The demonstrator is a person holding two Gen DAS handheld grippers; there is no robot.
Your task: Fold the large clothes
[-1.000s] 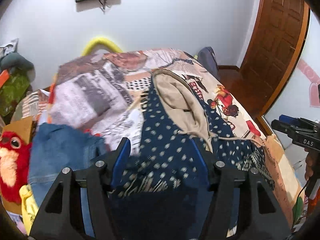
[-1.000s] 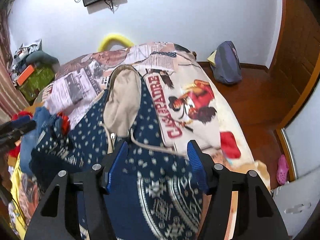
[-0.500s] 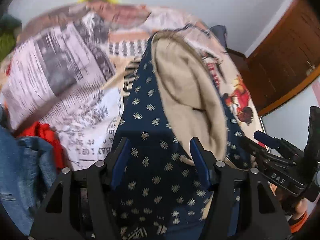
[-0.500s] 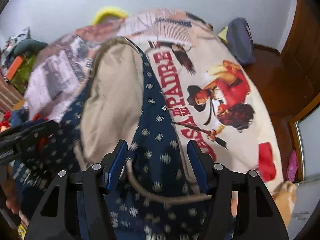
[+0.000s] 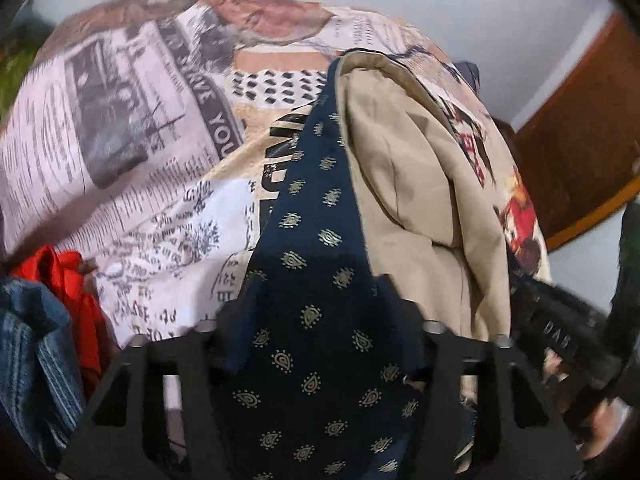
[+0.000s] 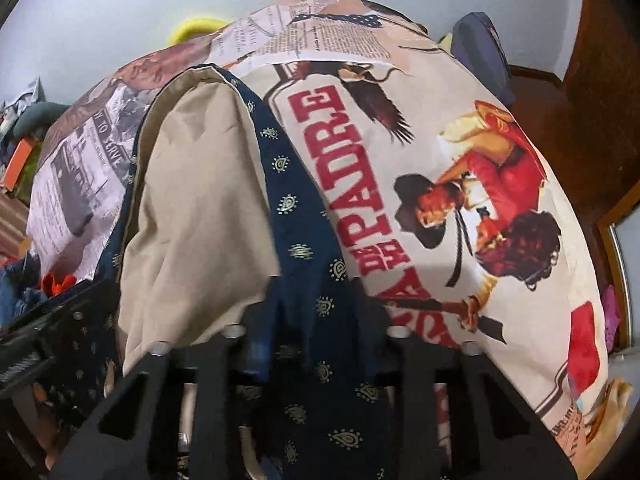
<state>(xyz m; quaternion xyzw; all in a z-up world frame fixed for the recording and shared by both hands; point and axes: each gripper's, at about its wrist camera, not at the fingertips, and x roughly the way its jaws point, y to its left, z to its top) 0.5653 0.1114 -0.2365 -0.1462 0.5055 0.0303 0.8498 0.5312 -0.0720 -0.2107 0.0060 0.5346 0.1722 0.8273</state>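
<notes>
A navy hoodie [image 5: 316,240] with small gold paisley marks and a beige hood lining [image 5: 416,168] lies lengthwise on the printed bedspread [image 5: 120,128]. My left gripper [image 5: 320,312] is low over its left side, with navy cloth filling the gap between the fingers [image 5: 240,324]. My right gripper [image 6: 316,304] is low over its right side [image 6: 304,216], navy cloth bunched between its close-set fingers [image 6: 260,332], beige lining [image 6: 200,208] to the left. Each gripper shows at the edge of the other's view.
Blue jeans [image 5: 28,344] and a red garment [image 5: 68,276] lie at the bed's left edge. The bedspread's cowboy print [image 6: 480,208] covers the right half. A grey backpack [image 6: 480,48] stands on the wooden floor by the wall. A brown door [image 5: 580,140] is on the right.
Both grippers moved forward and down along the hoodie toward the hood. Their fingers have closed in, and navy cloth now bunches between them.
</notes>
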